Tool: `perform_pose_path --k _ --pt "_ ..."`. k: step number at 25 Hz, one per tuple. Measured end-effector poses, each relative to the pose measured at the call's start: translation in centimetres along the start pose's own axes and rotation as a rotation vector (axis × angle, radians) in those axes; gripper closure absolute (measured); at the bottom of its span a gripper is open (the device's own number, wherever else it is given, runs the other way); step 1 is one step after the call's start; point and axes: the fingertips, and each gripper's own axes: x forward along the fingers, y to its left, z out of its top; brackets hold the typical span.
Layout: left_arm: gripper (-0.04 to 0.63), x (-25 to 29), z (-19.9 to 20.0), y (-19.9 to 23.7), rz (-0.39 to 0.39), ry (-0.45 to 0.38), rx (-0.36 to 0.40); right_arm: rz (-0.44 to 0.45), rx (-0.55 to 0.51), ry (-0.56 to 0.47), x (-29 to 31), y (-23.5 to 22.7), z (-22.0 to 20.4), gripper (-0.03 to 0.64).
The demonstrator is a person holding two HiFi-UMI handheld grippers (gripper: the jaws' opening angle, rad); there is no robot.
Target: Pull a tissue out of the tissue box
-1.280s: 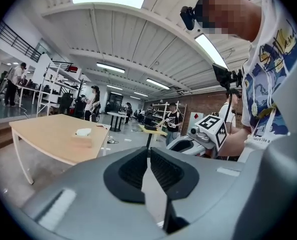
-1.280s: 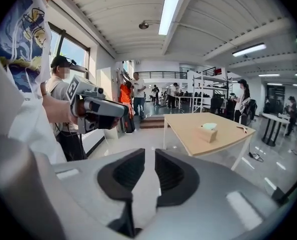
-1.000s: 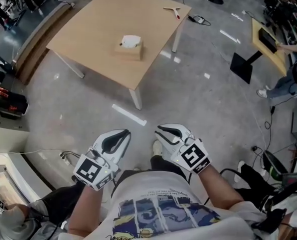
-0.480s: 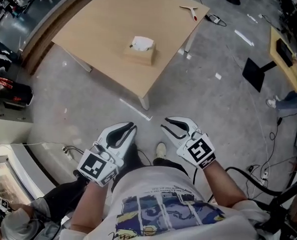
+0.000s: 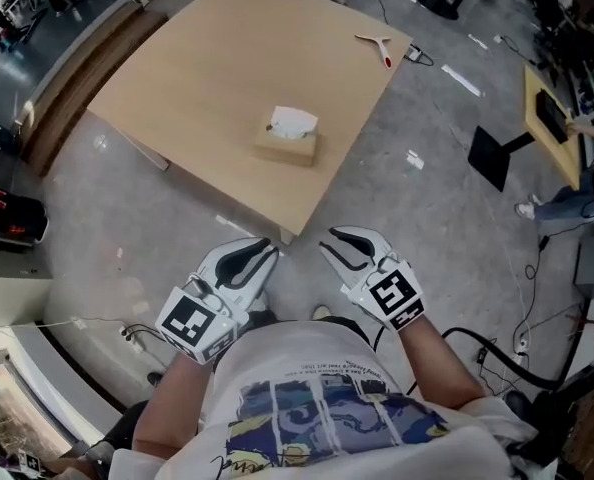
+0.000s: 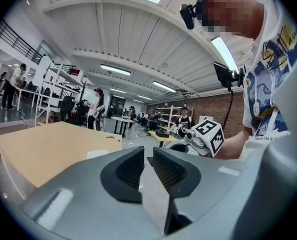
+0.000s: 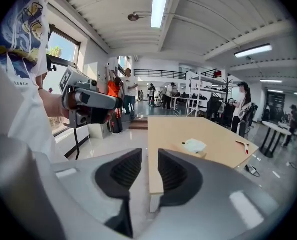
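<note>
The left gripper [image 5: 260,255] is held low before the person's body. Its jaws stand a narrow gap apart and nothing is between them. Ahead of both grippers and well apart from them, the tissue box [image 5: 286,146] stands on the wooden table [image 5: 197,78], with a white tissue [image 5: 295,121] sticking out of its top. The right gripper [image 5: 333,248] is just beside the left one. Its jaws are opening and they hold nothing.

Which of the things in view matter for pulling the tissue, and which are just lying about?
For the job: tissue box; tissue sticking out of its top; table it stands on.
Lying about: Y-shaped tool with a red tip, at the table's far corner; black stand base on the floor.
</note>
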Motion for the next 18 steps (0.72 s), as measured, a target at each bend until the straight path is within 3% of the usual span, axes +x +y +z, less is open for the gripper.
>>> perform_pose_path --k 11,18 --pt "0.534 -2.5 0.1 8.9 -0.078 0.047 0.008 -0.145 0.057 0.052 8.6 -6.2 1.9 0.526" --pt "0.534 -0.8 1.0 11.3 -0.054 0.036 -0.009 -0.131 0.063 0.098 11.9 -12.3 1.3 0.512"
